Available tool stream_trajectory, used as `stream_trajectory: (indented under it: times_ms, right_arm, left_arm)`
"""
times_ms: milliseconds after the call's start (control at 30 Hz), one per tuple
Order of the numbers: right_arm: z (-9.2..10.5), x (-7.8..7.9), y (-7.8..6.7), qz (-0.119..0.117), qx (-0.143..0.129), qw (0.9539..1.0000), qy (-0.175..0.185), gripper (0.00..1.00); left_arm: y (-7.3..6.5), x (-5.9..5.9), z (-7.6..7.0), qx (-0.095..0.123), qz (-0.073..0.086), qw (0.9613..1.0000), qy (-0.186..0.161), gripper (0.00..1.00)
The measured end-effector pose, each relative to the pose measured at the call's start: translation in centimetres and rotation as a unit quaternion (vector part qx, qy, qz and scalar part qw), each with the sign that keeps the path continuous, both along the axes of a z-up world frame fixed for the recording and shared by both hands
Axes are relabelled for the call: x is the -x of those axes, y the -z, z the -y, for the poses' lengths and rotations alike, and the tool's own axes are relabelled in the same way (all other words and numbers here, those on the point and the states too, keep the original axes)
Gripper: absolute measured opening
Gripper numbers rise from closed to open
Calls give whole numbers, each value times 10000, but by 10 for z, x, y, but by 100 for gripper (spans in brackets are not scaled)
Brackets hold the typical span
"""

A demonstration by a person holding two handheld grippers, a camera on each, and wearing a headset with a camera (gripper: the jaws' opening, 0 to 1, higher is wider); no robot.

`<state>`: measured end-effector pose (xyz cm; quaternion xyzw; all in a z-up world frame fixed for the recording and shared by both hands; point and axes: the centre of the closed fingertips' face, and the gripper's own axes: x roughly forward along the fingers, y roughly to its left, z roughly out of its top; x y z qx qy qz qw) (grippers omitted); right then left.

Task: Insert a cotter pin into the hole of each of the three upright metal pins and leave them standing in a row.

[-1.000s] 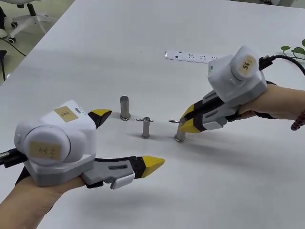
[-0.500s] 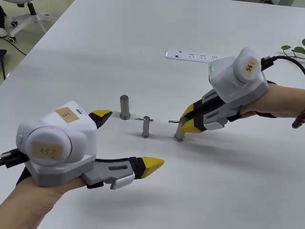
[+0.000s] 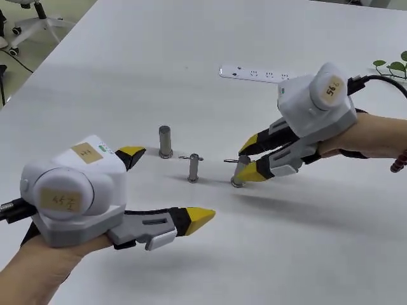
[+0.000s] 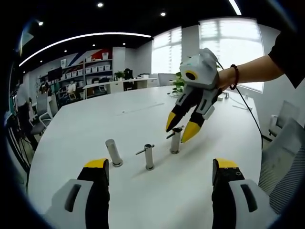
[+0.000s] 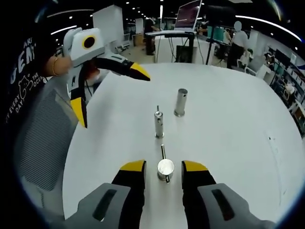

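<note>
Three upright metal pins stand in a row on the white table (image 3: 159, 76). The left pin (image 3: 165, 141) has an empty hole. A cotter pin (image 3: 190, 157) crosses the middle pin (image 3: 193, 169), and another cotter pin (image 3: 230, 161) sticks out of the right pin (image 3: 240, 172). My right gripper (image 3: 247, 162) is open, its yellow tips on either side of the right pin (image 5: 165, 168) with small gaps. My left gripper (image 3: 166, 184) hovers wide open nearer me, holding nothing. From the left gripper view, the right gripper (image 4: 177, 132) straddles the right pin (image 4: 175, 141).
A white power strip (image 3: 254, 74) lies farther back on the table. Green plant leaves (image 3: 394, 66) show at the right edge. The table's left edge runs diagonally, with an office chair (image 3: 28, 19) on the floor beyond it.
The right gripper's jaws have spread apart around the right pin, which still carries its cotter pin. The left gripper has hardly moved.
</note>
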<state>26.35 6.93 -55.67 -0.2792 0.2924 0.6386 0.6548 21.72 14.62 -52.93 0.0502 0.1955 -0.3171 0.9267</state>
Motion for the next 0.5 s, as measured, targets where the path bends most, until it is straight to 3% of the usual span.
stream_trajectory:
  times_ms: [167,367,500]
  right_arm:
    - [-17,-2,-11,-191,-459,9980,402,31]
    - [-35,-15,-22,-81,-860,9933,773,33]
    - [-47,-20,-26,-185,-1059,9888,1035,35]
  left_arm:
    - [0,1,-1,4,-4,10000,-28,89]
    - [0,0,-4,15,5,10000,-90,89]
    - [0,-1,-3,4,27,10000,-75,89]
